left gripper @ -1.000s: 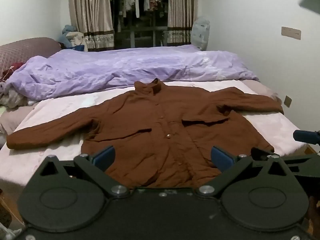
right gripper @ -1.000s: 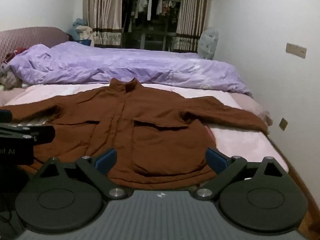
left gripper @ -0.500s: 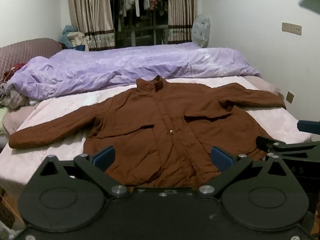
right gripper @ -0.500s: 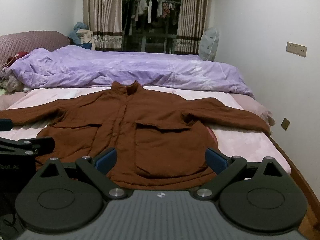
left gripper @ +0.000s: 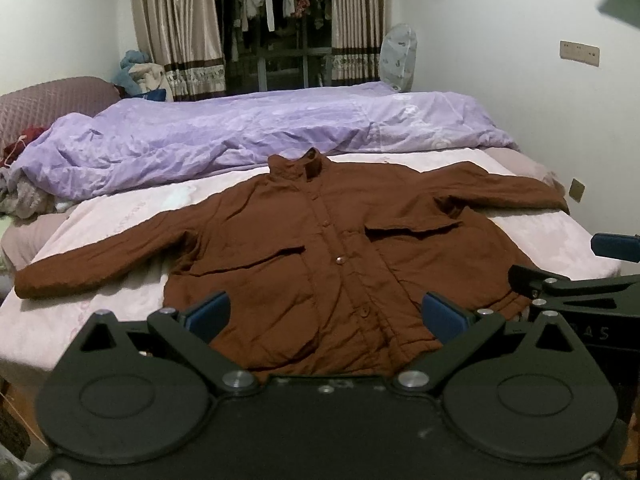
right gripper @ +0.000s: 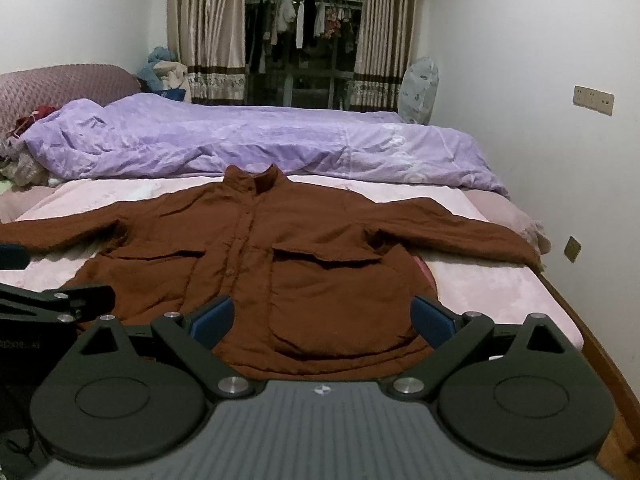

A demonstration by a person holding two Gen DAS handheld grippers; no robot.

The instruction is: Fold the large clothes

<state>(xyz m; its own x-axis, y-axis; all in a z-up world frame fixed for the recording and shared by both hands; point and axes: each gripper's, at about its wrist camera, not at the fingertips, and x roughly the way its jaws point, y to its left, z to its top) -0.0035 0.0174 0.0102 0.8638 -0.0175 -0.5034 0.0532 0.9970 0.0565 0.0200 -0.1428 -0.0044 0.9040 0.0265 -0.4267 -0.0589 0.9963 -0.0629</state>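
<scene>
1. The brown jacket (left gripper: 320, 256) lies flat and face up on the bed (left gripper: 120, 224), buttoned down the front, its collar (left gripper: 300, 164) pointing toward the far side and its hem at the near edge.
2. Both sleeves are spread outward: the one on the left of the view (left gripper: 92, 264) reaches almost to the bed's left edge, and the other (left gripper: 508, 188) stretches toward the wall side.
3. Two flap pockets show on the chest, one on each side of the button line.
4. The left gripper (left gripper: 326, 316) hovers just before the jacket's hem, its jaws wide apart and holding nothing; the blue pads (left gripper: 210, 314) frame the lower front of the jacket.
5. The right gripper (right gripper: 322, 316) hovers beside it over the hem on the right-hand part of the jacket, jaws likewise wide and empty.
6. Each gripper shows at the edge of the other's view, so the two are side by side.
7. A pale pink sheet (right gripper: 492, 292) covers the mattress under the jacket (right gripper: 280, 264).
8. A crumpled lilac duvet (left gripper: 240, 136) lies across the bed just behind the collar.
9. Beyond it hang patterned curtains (right gripper: 208, 40) flanking a dark window where clothes (right gripper: 304, 20) hang on a rail.
10. A covered fan (right gripper: 420, 88) stands by the right wall.
</scene>
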